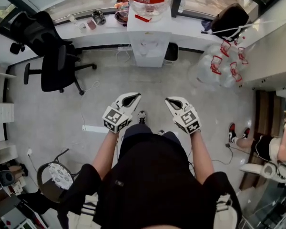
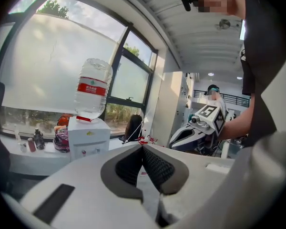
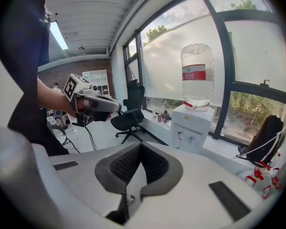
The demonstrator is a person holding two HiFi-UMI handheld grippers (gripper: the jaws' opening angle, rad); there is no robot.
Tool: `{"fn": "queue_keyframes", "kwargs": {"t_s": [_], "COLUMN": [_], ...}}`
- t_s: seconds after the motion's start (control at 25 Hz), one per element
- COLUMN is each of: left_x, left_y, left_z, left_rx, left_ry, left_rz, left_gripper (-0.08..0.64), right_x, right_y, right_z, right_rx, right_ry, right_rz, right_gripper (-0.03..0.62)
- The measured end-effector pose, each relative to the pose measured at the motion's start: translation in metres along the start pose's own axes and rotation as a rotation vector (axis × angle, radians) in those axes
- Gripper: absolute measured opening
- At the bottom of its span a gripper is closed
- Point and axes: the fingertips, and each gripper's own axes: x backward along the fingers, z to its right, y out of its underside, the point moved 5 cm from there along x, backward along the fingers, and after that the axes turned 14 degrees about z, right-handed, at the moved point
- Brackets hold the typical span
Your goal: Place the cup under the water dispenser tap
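At the bottom centre of the frame we see the right gripper (image 3: pixel 141 148), its jaws together with nothing between them. Beyond it, right of centre, the white water dispenser (image 3: pixel 193 128) carries a bottle (image 3: pixel 198 75). At the left, a hand holds the left gripper (image 3: pixel 110 106) before a black office chair (image 3: pixel 128 117).

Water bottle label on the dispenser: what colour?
The label is red, clearest in the right gripper view.

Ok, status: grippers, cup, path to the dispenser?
Both shut, empty: left gripper, right gripper. No cup made out in any view. Water dispenser ahead by the window; office chair off left of the line to it.
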Motion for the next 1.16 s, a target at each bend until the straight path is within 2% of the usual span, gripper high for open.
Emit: {"fn": "queue_keyframes", "kwargs": {"t_s": [0.24,0.6,0.88,1.16], "left_x": [0.005,0.004,0.016,0.029], "left_y": [0.001,0.000,0.008,0.017], "left_z": [0.066,0.144,0.176,0.181], "left_rx": [-0.007,-0.064,-0.067,-0.056], "left_ry": [-0.046,-0.038,-0.049,-0.084], "left_rz": [0.024,0.053,0.050,0.039], "left_gripper": [0.000,0.000,0.000,0.000], "right_x": [0.060,0.129,0.153,0.156], "right_y": [0.003,0.027,0.044,0.051], "right_z": [-0.014,-0.036,-0.050,-0.050], "right_rx": [0.030,0.043,0.042,0.064], "right_ry": [-0.027,-0.044,-0.053,-0.070], "right_rz": [0.040,0.057,0.039,0.032], "right_gripper": [-0.006,-0.006,-0.006,-0.006]}}
